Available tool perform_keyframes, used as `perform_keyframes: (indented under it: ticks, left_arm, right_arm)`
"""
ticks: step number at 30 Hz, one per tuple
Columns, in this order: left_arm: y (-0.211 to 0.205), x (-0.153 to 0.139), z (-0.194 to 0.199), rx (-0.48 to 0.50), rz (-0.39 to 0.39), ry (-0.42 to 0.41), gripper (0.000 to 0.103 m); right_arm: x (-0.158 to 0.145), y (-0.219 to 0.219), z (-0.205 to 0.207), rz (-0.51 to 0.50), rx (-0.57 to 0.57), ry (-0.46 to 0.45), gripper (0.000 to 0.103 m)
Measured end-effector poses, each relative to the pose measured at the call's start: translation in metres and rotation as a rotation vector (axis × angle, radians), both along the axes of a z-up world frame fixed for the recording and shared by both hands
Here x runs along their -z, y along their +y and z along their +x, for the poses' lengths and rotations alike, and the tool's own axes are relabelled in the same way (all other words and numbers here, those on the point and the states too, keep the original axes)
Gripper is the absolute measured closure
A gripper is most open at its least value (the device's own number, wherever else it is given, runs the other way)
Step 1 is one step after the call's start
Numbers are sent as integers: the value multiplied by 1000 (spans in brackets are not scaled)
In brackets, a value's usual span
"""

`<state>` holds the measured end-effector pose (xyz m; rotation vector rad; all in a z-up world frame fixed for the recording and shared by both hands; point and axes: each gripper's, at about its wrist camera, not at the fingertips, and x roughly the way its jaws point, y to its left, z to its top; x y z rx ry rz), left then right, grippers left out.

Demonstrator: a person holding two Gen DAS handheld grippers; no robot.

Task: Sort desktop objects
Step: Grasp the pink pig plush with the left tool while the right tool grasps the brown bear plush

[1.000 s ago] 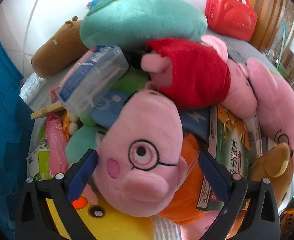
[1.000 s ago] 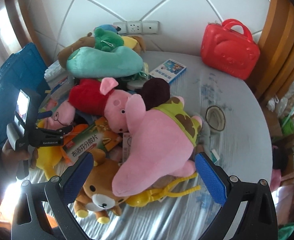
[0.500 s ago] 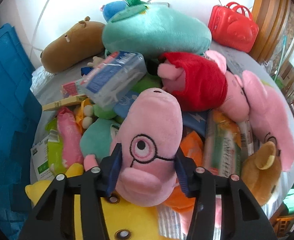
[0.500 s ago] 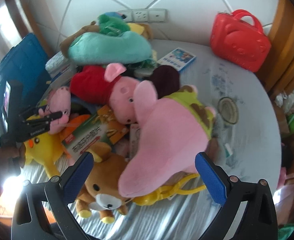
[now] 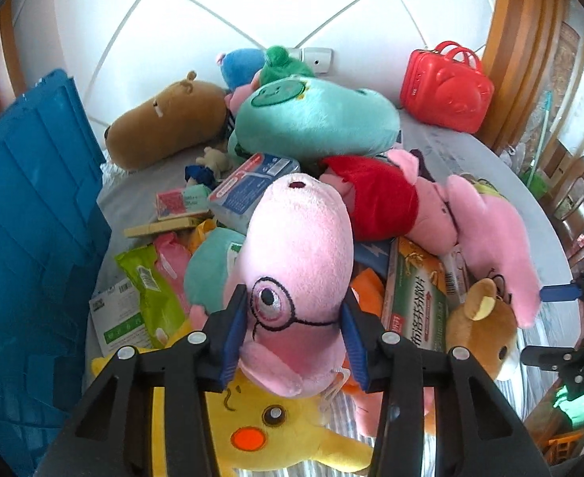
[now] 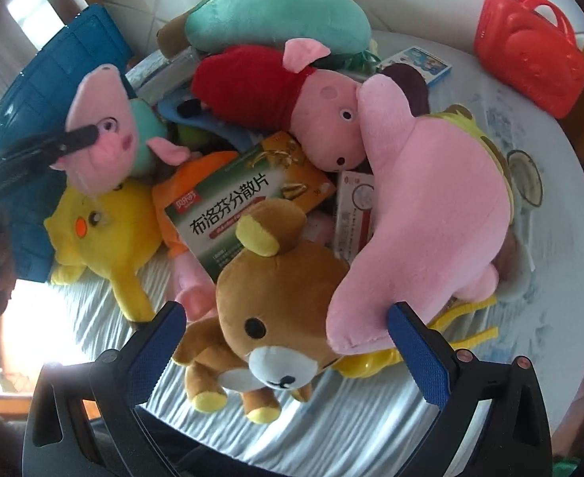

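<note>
A heap of plush toys and boxes covers the round table (image 6: 371, 421). My left gripper (image 5: 294, 318) has its blue pads pressed on the head of a pink pig plush with glasses (image 5: 300, 238), and its jaws are still closing on it. The pig hangs lifted above a yellow plush (image 5: 276, 429). In the right wrist view the same pig (image 6: 97, 127) sits at the left, pinched by the left gripper (image 6: 75, 137). My right gripper (image 6: 284, 342) stands wide open just above a brown bear plush (image 6: 276, 298), with a big pink plush (image 6: 431, 206) beside its right finger.
A blue crate (image 5: 26, 218) stands at the left table edge. A red toy case (image 5: 447, 87) sits at the back right. A teal plush (image 5: 316, 119), a red-dressed pig (image 6: 272, 91) and a green medicine box (image 6: 244, 198) lie in the heap. Wooden chairs stand on the right.
The left jaws closed from wide open onto the pig's head and lifted it off the pile. The right gripper sank closer to the brown bear.
</note>
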<state>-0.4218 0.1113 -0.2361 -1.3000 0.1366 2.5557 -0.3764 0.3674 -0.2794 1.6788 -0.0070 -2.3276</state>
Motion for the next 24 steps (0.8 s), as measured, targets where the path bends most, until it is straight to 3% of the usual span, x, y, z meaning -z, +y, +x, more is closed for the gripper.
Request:
perform_keyframes:
  ticks: [7,14,24]
  left_arm:
    - [-3,-15,5,31,9,29,60]
    - [-1,-14,3,85,-8,19,60]
    - [-12,-14,14,145,-48,5,62]
  right_arm:
    - [-1,-6,24,-27,42,-18,0]
    - [37,-6,31,-33,126,-89,0]
    - [85,-15,4,-3,315,-100,0]
